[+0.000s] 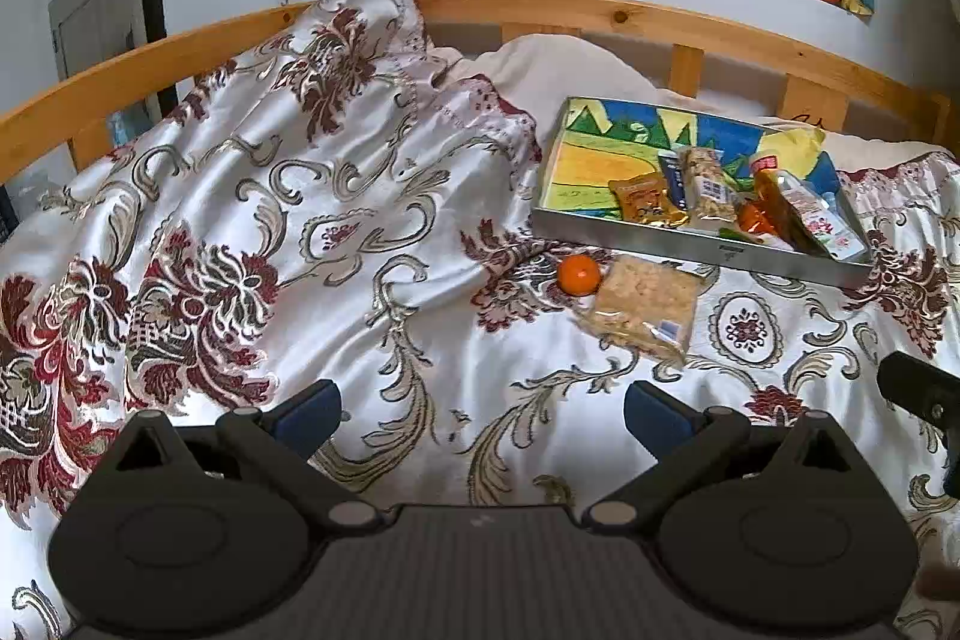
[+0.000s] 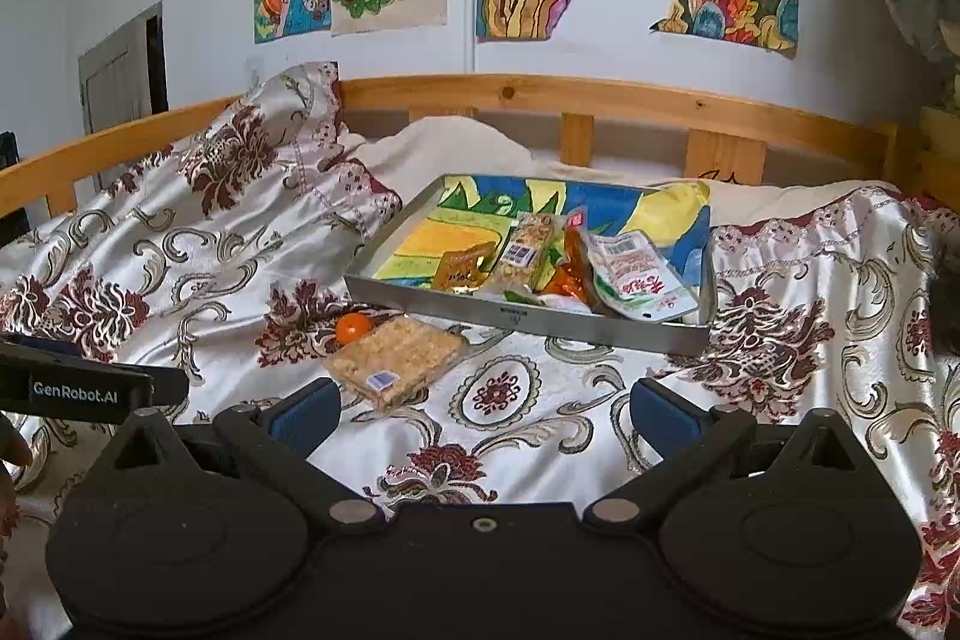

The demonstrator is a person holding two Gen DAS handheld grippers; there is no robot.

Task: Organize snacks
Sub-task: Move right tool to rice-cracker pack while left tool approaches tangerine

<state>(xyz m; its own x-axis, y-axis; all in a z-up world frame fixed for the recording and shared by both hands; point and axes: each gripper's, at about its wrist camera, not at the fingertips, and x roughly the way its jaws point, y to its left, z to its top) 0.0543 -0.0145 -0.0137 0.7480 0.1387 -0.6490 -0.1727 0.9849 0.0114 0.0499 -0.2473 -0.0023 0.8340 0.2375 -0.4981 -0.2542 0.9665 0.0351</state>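
Left tool [image 1: 483, 415] spread wide and empty, right tool [image 2: 485, 412] likewise (both above the bedspread [image 1: 372, 244]), orange [image 2: 352, 327] and cracker pack [image 2: 397, 359] lying near the tray [image 2: 528, 317]

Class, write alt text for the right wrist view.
An open right claw hovers over a patterned bedspread, facing a metal tray of snack packets. An orange and a wrapped rice cracker lie outside it.

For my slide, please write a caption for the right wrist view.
Open right gripper faces a snack tray; orange and cracker pack remain outside.
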